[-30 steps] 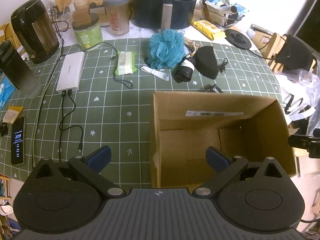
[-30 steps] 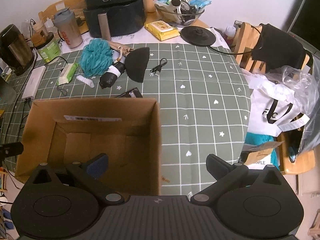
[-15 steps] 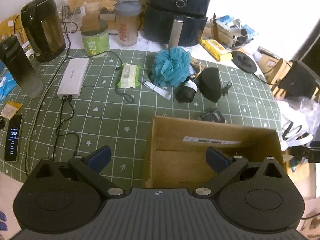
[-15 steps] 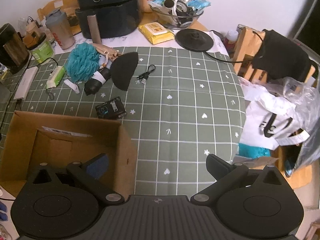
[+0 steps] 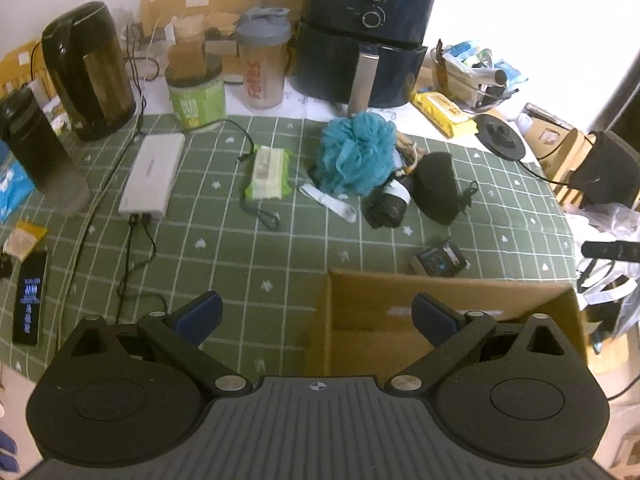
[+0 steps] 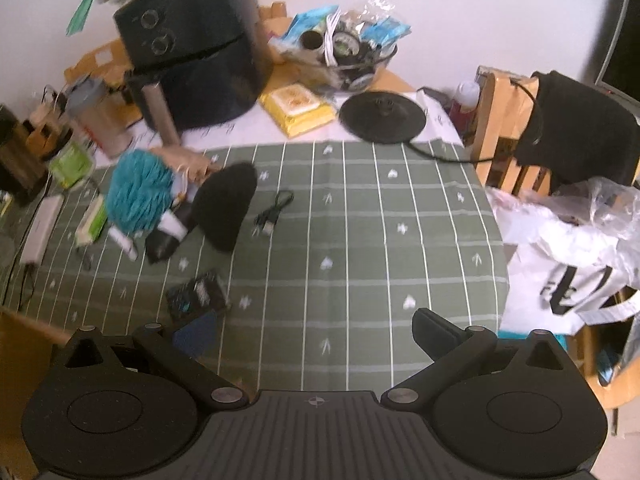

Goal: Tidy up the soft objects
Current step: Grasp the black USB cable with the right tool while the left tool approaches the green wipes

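1. Grippers both hang over the green table (image 5: pixel 224 240) with nothing in them. The left gripper (image 5: pixel 316 314) has its fingers spread wide. The right gripper (image 6: pixel 316 330) has its fingers spread wide too.
2. The blue puff (image 5: pixel 356 154) lies far ahead of the left fingers (image 5: pixel 200 314), near the back of the table. It sits just in front of the air fryer (image 5: pixel 366 36).
3. A black roll (image 5: pixel 388 206) touches the puff on its right side. A black pad (image 5: pixel 438 186) lies just beside the roll.
4. A green wipes pack (image 5: pixel 268 172) lies left of the puff, a little apart from it. A white strap (image 5: pixel 330 202) lies between them.
5. The box (image 5: pixel 400 320) is open and sits right under the left gripper's right finger. Its far wall is closest to a small dark packet (image 5: pixel 440 258).
6. From the right gripper, the puff (image 6: pixel 138 194) and pad (image 6: pixel 228 210) lie ahead and to the left, well apart from its fingers (image 6: pixel 438 330). The dark packet (image 6: pixel 196 296) lies just ahead of its left finger.
7. A black cable (image 6: pixel 274 212) lies beside the pad.
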Action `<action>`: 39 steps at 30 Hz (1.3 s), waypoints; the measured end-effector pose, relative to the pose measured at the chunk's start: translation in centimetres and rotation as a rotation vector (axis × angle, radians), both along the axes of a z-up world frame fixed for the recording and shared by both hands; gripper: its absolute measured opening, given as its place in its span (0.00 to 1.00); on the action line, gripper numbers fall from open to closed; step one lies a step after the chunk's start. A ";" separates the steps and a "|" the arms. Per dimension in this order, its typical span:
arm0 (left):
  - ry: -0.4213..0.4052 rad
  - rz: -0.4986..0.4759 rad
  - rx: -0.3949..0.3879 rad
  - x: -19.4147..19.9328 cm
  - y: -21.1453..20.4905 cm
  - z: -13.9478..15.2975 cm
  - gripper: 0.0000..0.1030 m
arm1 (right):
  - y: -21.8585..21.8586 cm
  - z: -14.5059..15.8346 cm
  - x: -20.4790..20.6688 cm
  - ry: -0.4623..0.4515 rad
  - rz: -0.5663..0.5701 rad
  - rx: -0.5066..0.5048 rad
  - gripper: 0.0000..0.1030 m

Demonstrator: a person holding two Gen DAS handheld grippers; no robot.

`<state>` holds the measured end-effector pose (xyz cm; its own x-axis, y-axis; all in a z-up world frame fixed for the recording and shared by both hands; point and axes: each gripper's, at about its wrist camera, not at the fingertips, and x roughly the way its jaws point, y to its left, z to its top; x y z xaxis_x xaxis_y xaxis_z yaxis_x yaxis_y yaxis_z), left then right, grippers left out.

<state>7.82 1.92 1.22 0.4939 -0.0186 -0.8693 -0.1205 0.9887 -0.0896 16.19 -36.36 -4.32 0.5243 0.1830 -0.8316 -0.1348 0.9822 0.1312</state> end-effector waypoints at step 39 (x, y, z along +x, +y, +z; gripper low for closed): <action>0.064 0.180 -0.102 0.0 7.5 -3.4 1.00 | 6.5 -14.8 17.5 0.028 0.076 0.152 0.50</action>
<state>7.86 9.44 -2.21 0.4411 -0.0247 -0.8971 -0.3029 0.9369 -0.1747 33.69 -29.87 -19.11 0.4810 0.3457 -0.8057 -0.2018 0.9379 0.2821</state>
